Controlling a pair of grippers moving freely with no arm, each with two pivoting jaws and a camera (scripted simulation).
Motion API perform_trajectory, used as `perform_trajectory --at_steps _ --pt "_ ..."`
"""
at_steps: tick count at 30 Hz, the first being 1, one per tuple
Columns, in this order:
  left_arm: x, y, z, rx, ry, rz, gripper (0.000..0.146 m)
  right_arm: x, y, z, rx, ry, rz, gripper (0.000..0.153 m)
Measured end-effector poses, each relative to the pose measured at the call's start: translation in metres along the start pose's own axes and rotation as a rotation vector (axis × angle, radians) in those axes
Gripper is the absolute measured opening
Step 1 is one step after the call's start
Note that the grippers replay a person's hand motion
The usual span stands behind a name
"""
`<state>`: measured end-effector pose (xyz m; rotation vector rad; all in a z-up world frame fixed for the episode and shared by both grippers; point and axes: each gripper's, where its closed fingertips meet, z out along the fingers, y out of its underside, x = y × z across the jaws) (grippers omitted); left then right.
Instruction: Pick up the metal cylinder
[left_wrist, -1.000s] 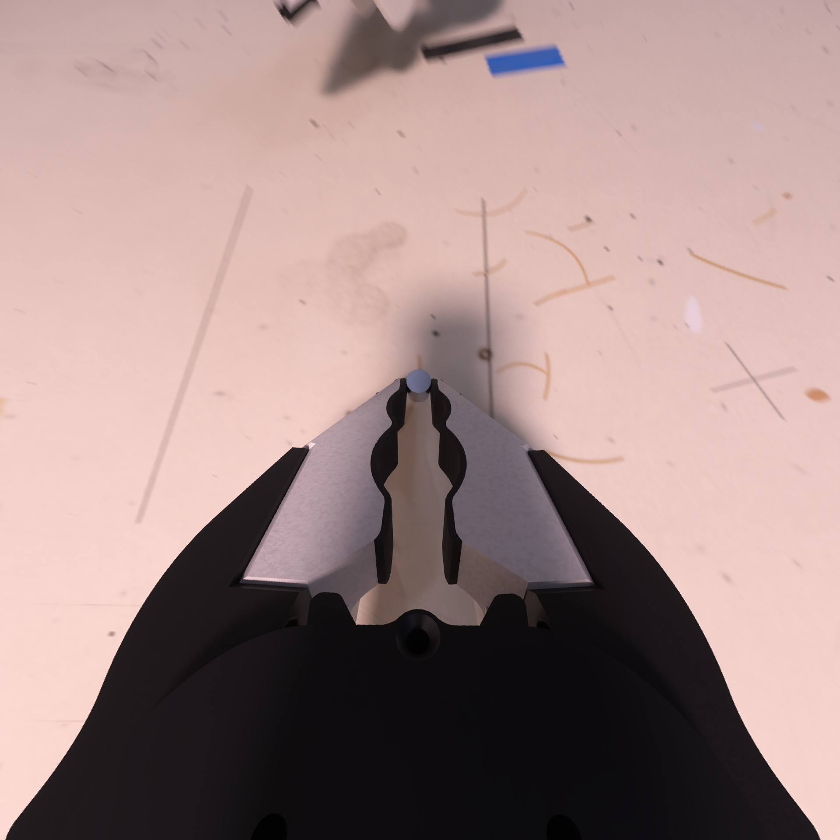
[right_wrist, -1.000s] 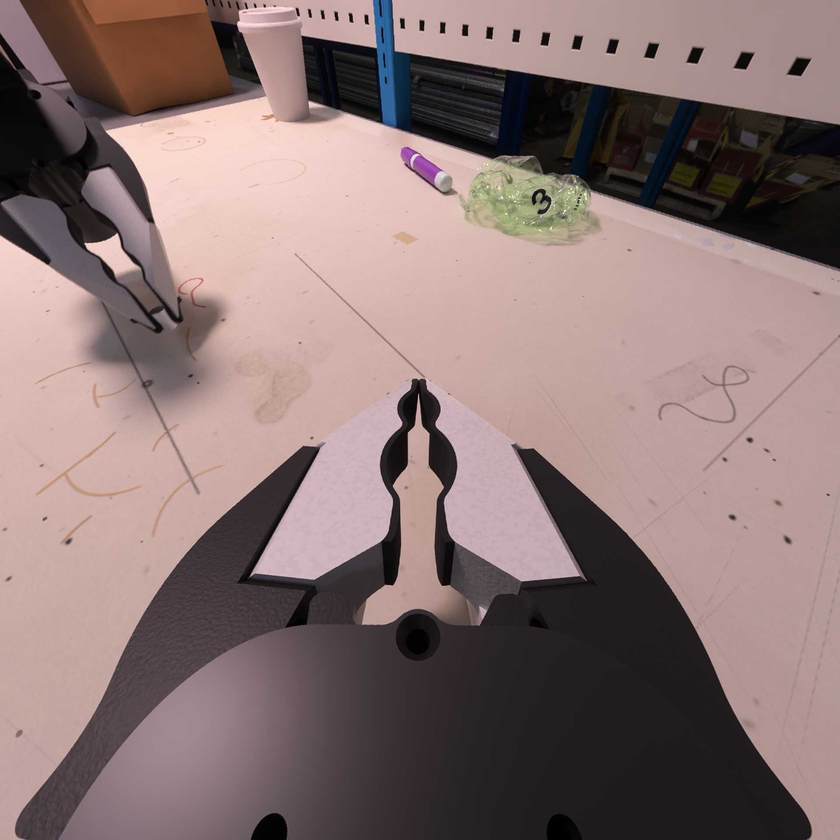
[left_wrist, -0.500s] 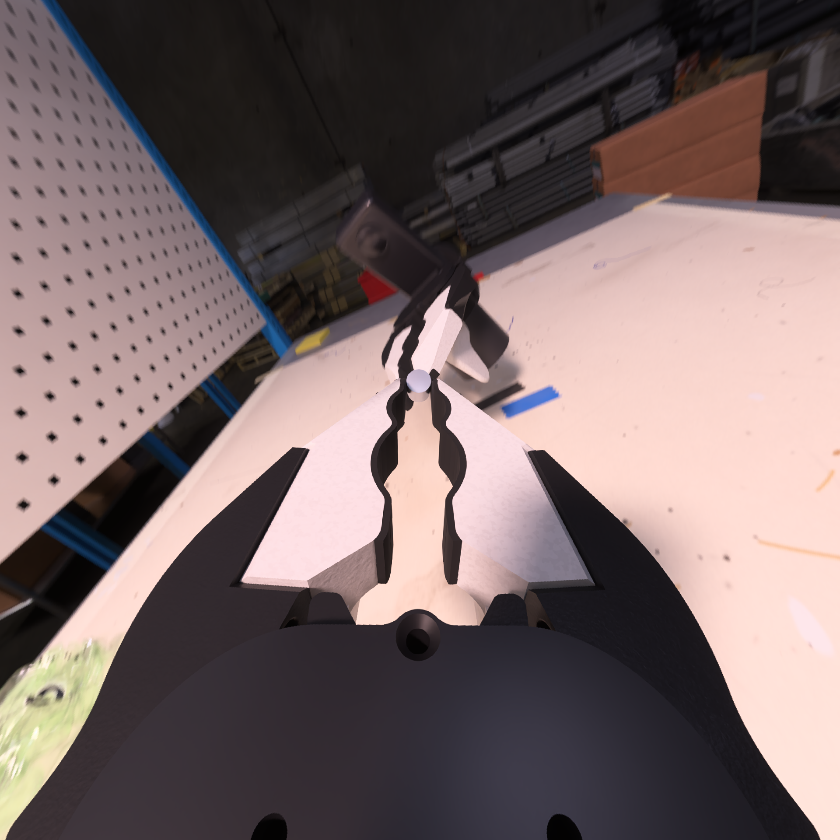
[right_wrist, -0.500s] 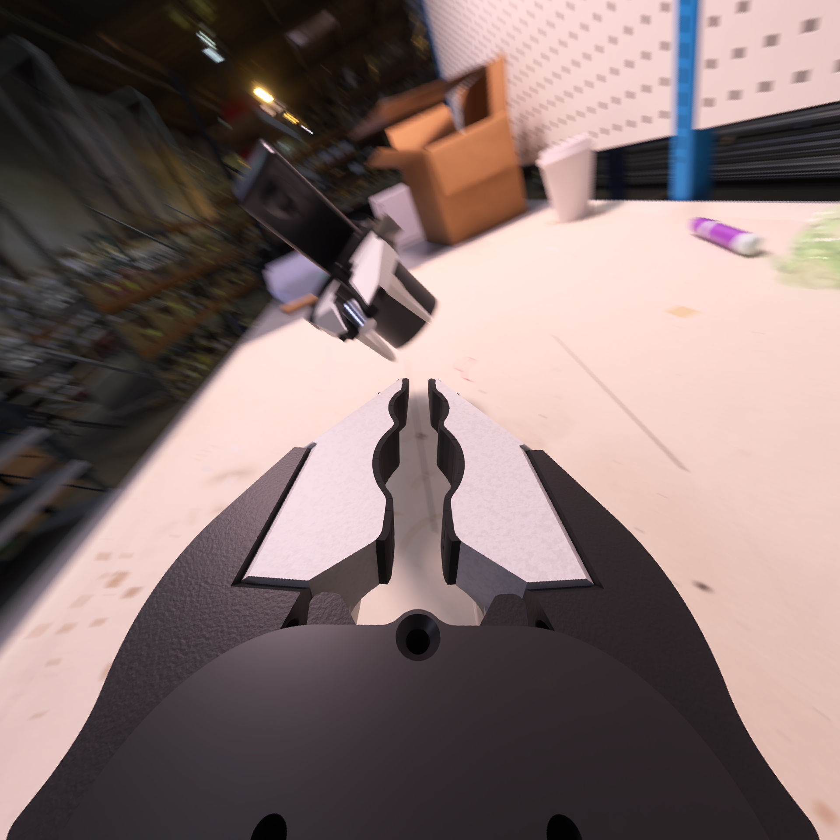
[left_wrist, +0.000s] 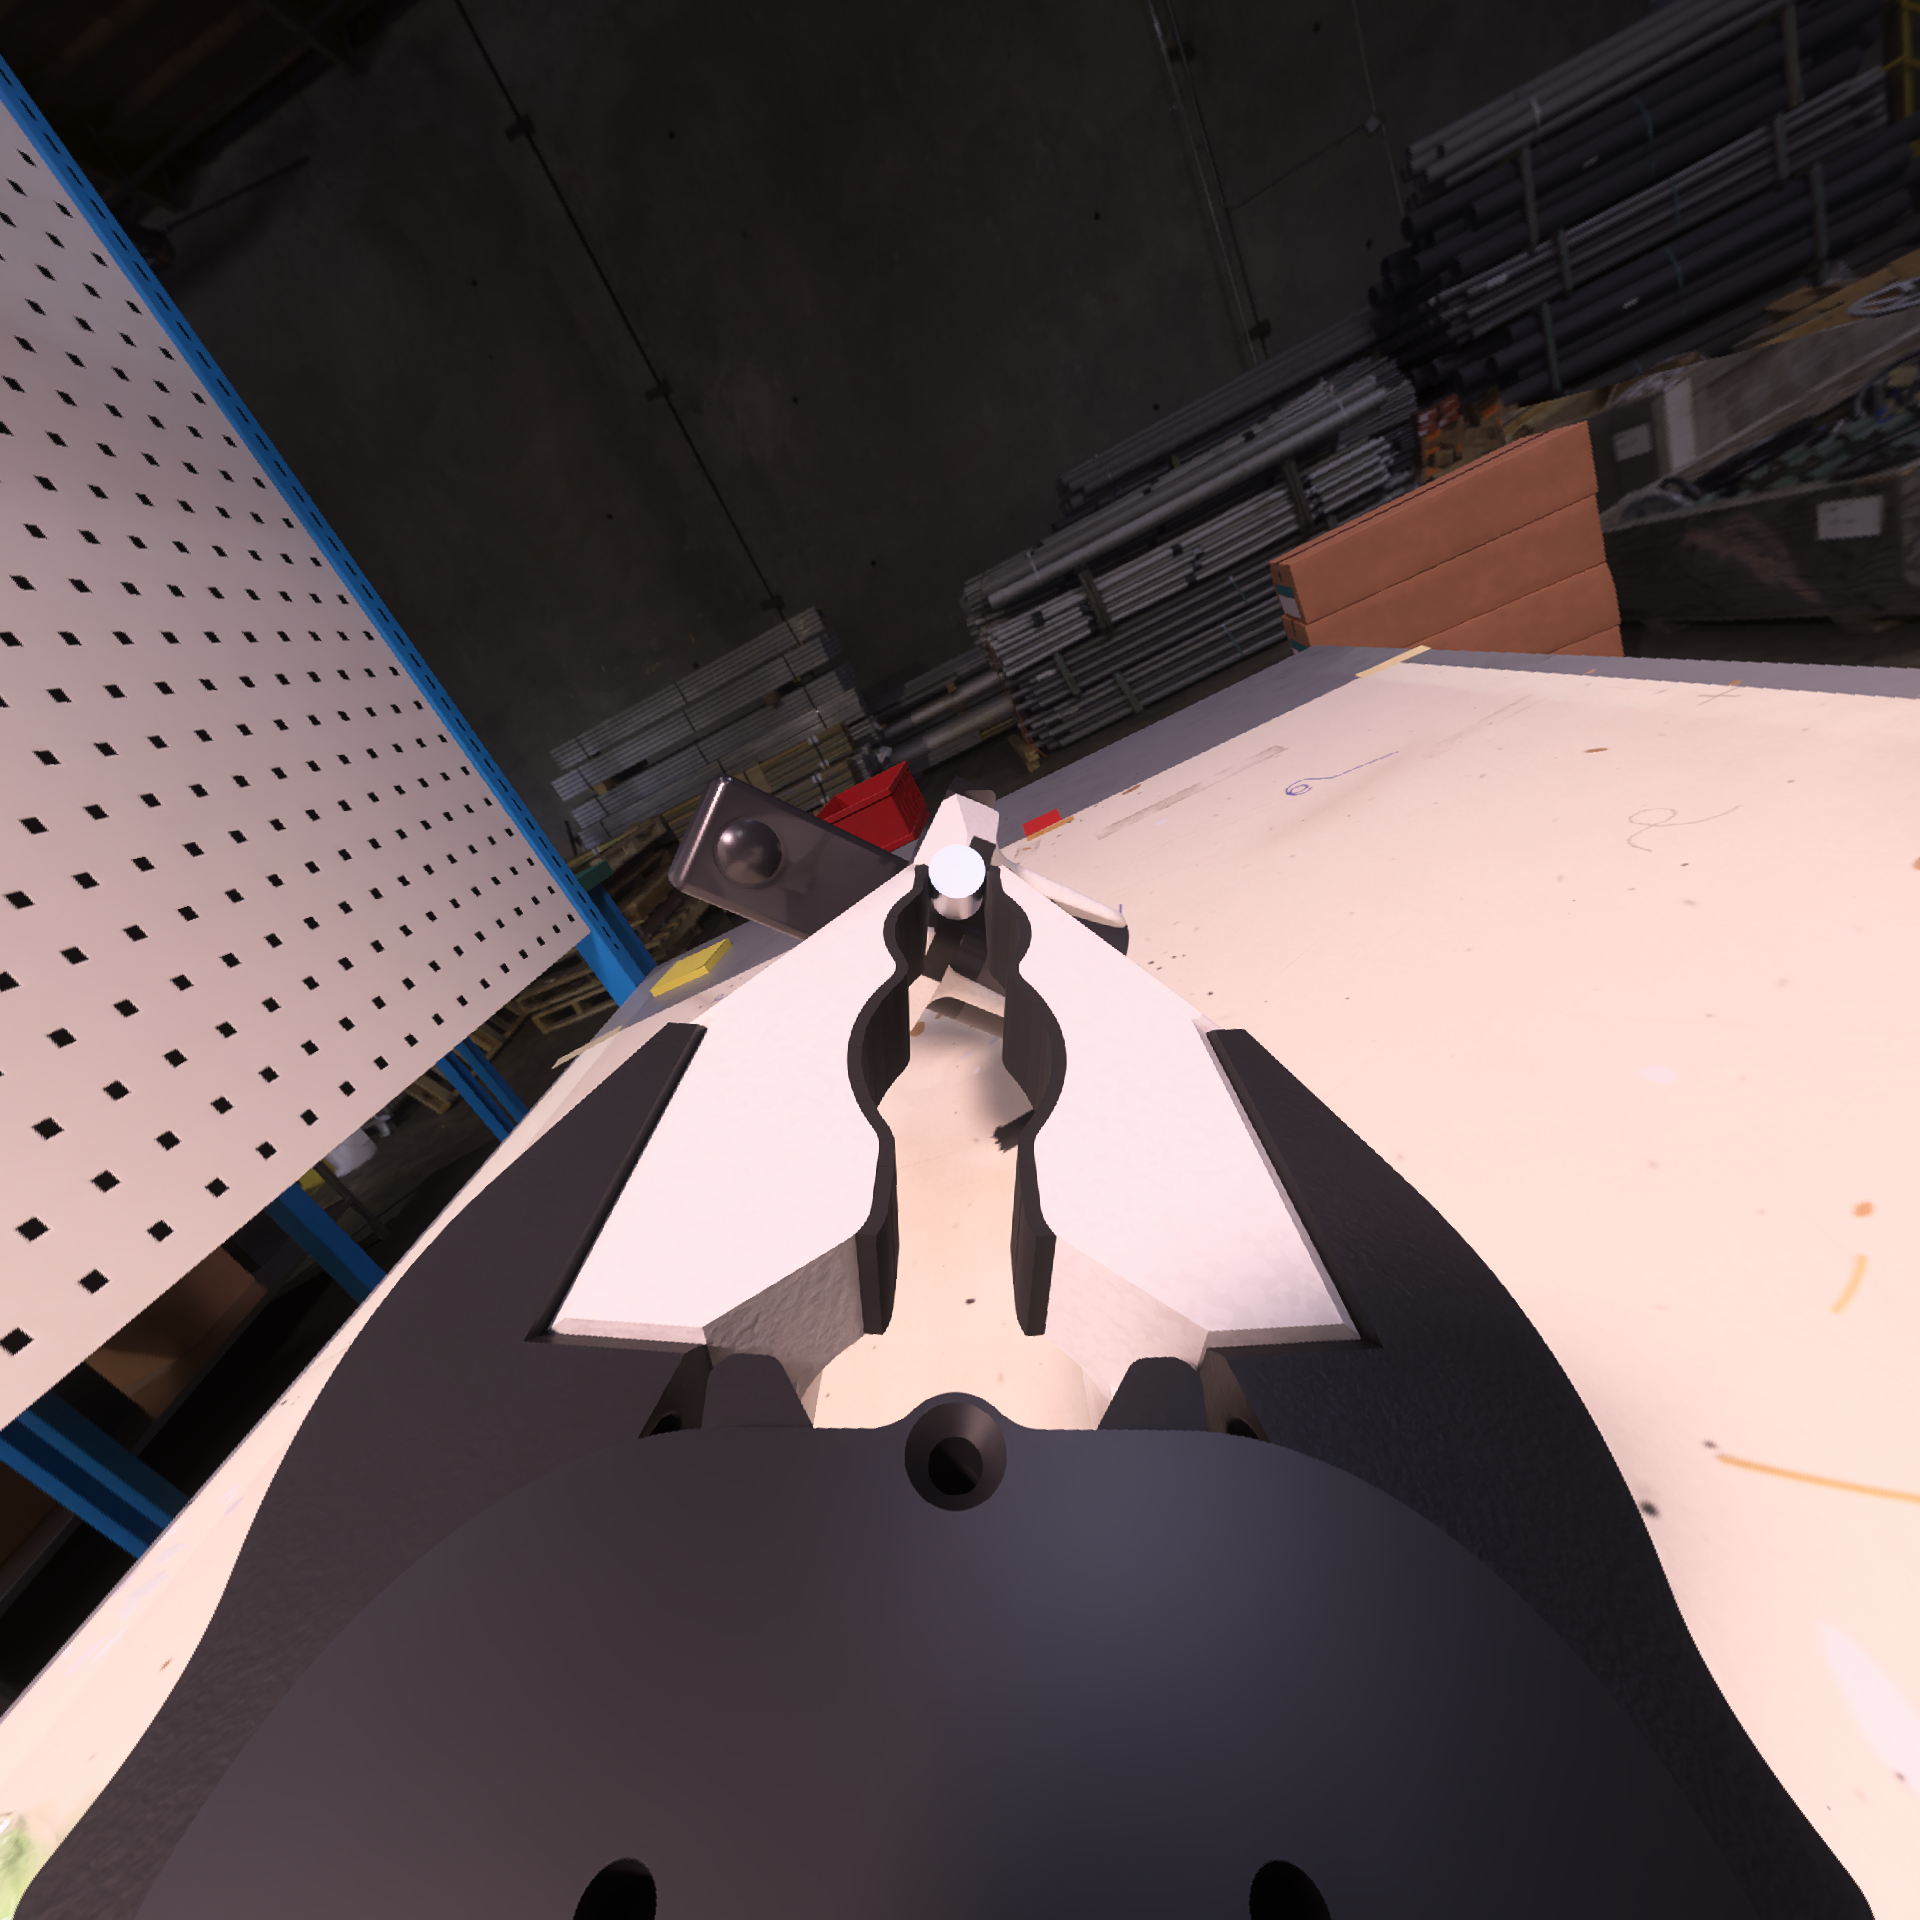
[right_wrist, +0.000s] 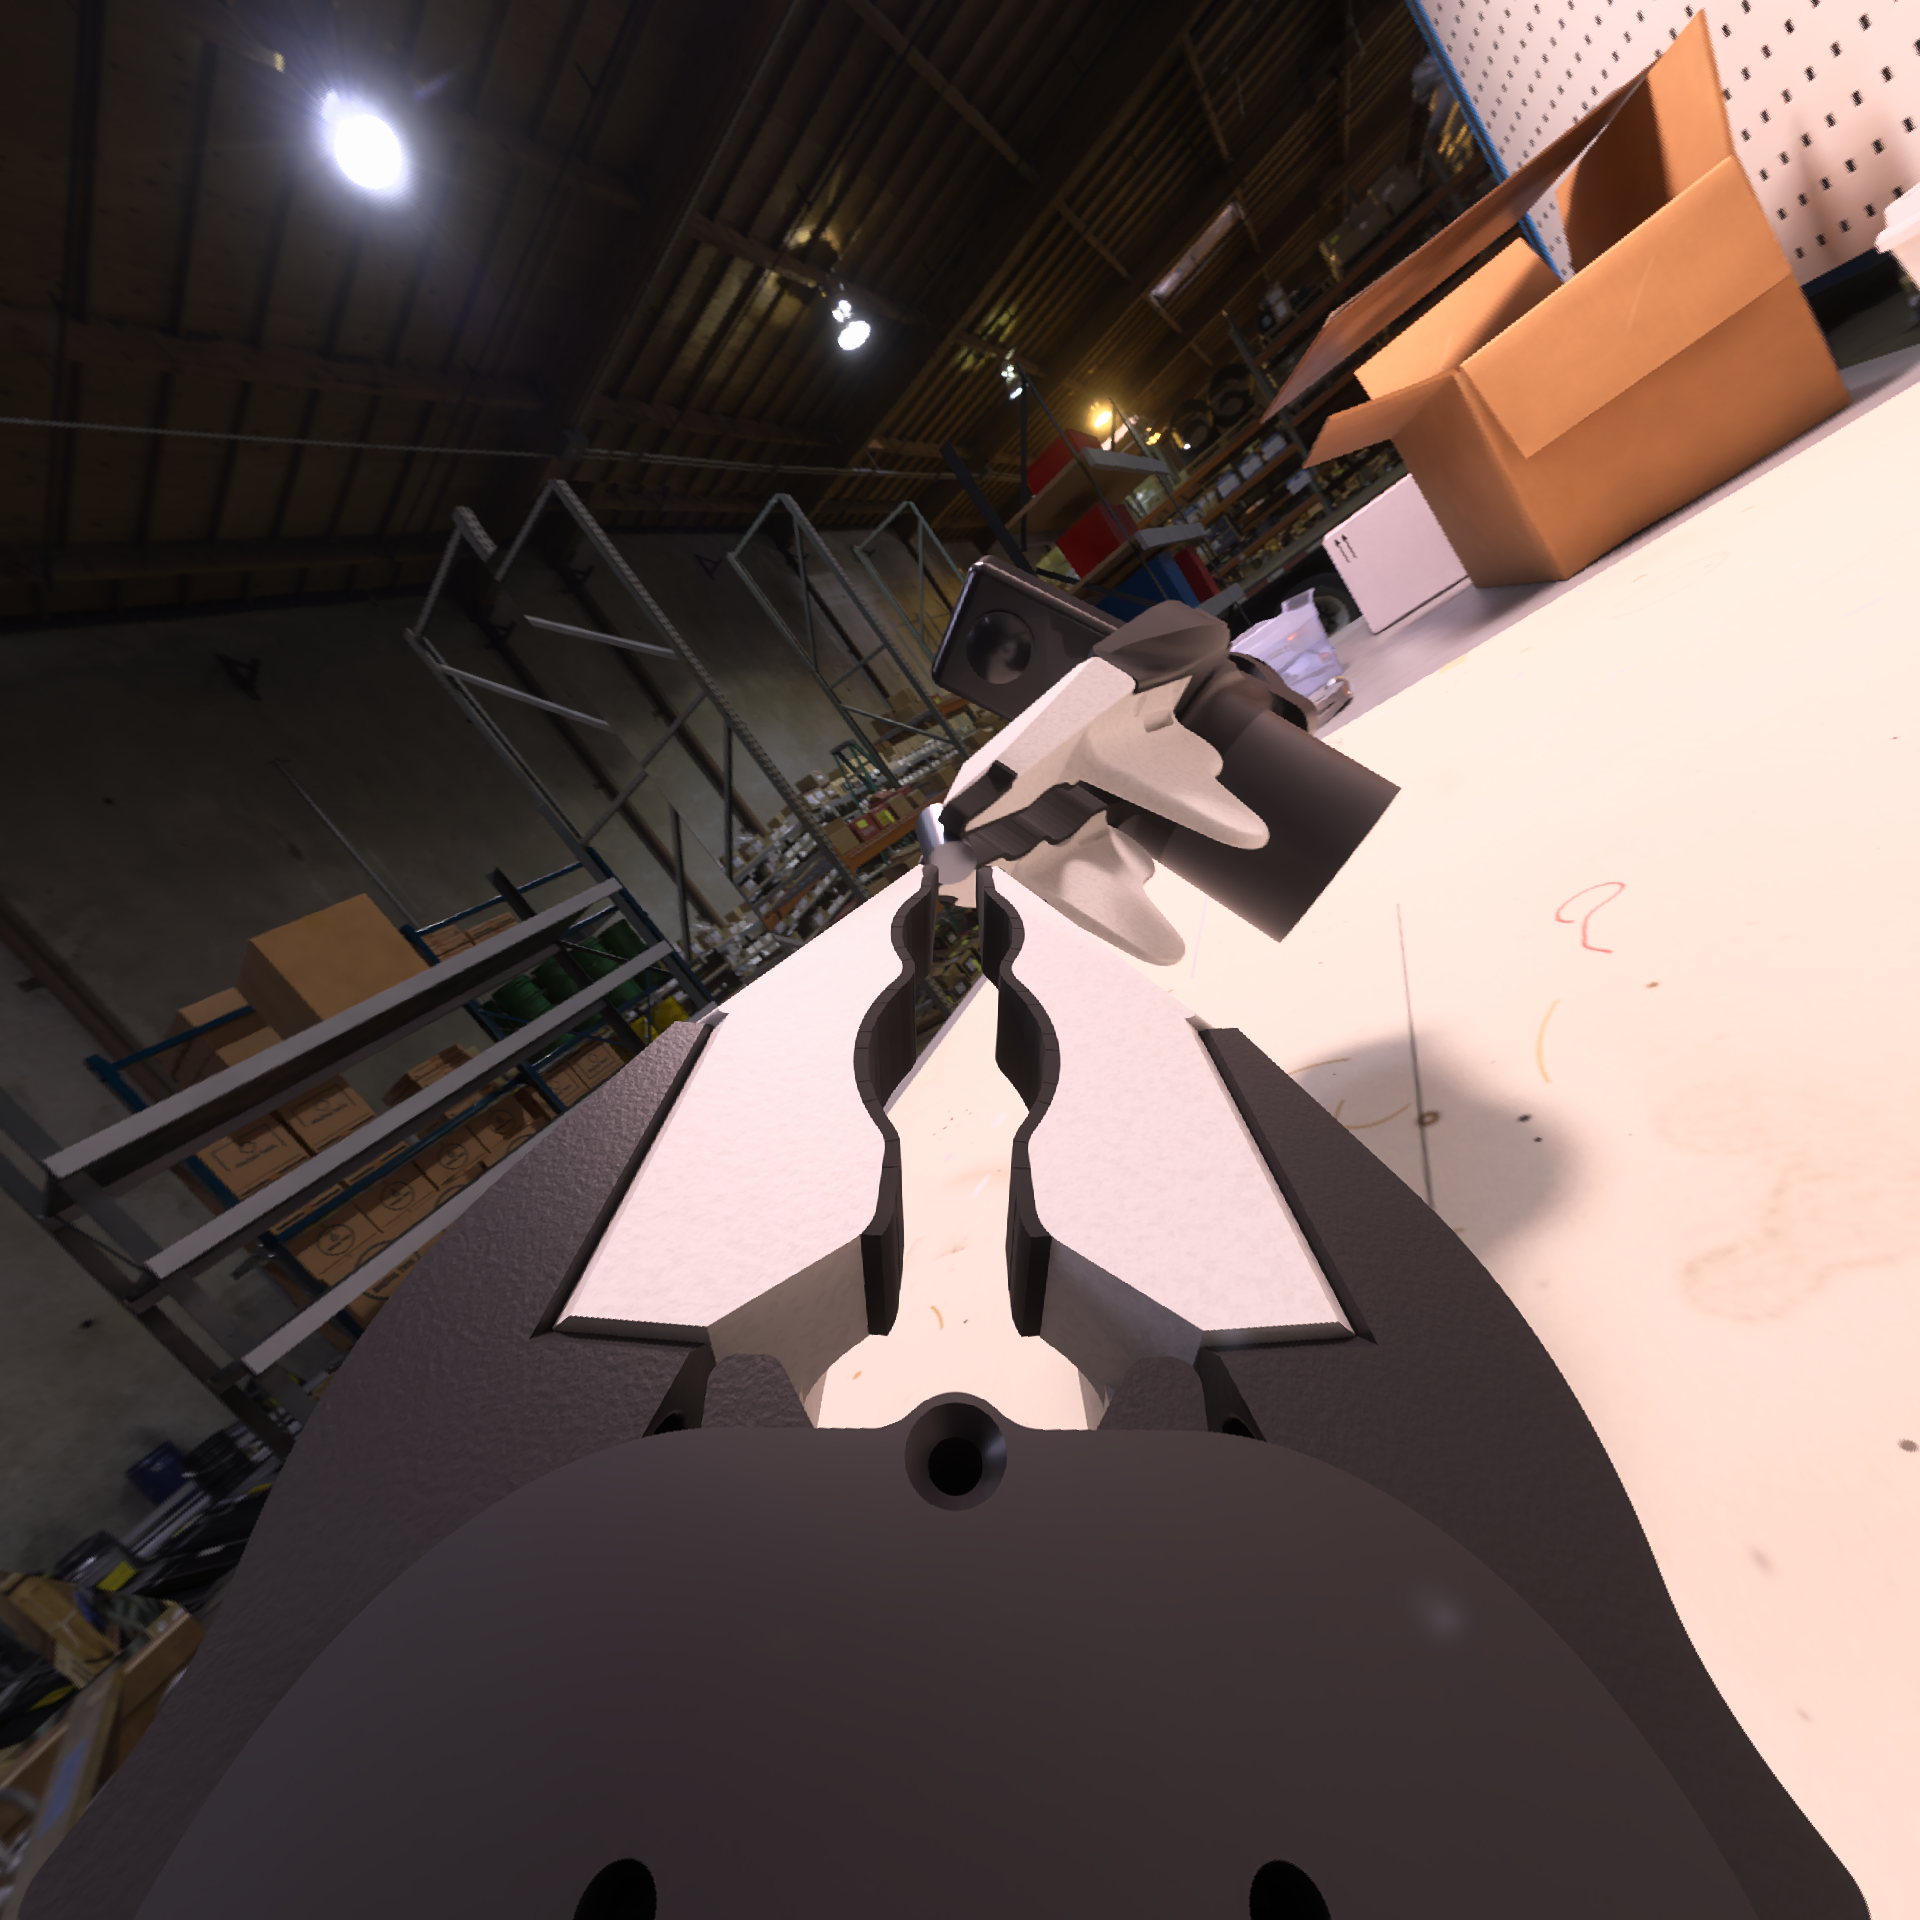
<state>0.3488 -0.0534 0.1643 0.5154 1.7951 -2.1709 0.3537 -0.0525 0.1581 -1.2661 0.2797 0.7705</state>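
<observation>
Left gripper (left_wrist: 956, 883) clenched on the metal cylinder (left_wrist: 956, 871), pinched at the very fingertips, round pale end face toward the camera, lifted clear above the table (left_wrist: 1507, 987). Seen from the right wrist view as a short silver stub (right_wrist: 932, 831) poking out of the left gripper's tips. Right gripper (right_wrist: 957, 891) slightly parted, grasping nothing, tips just beneath and beside the cylinder; whether touching cannot be told. In the left wrist view, right gripper's body (left_wrist: 764, 857) directly behind the cylinder, blocking the line ahead. Around: white pegboard (left_wrist: 208, 779) on blue posts at left, stacked pipes (left_wrist: 1195, 582) and a brown crate (left_wrist: 1455, 561) beyond the table's far edge. In the right wrist view, open cardboard box (right_wrist: 1600, 384) and a small white box (right_wrist: 1397, 551) near the table's far end, shelving racks (right_wrist: 364, 1091) off to the left.
</observation>
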Motion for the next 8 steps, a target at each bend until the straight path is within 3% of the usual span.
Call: perform_trajectory --at_steps 8 --pt "-0.0008 0.0057 -0.0015 -0.012 -0.001 -0.003 0.010 0.0024 0.0001 0.0011 0.012 0.003 0.028 0.005"
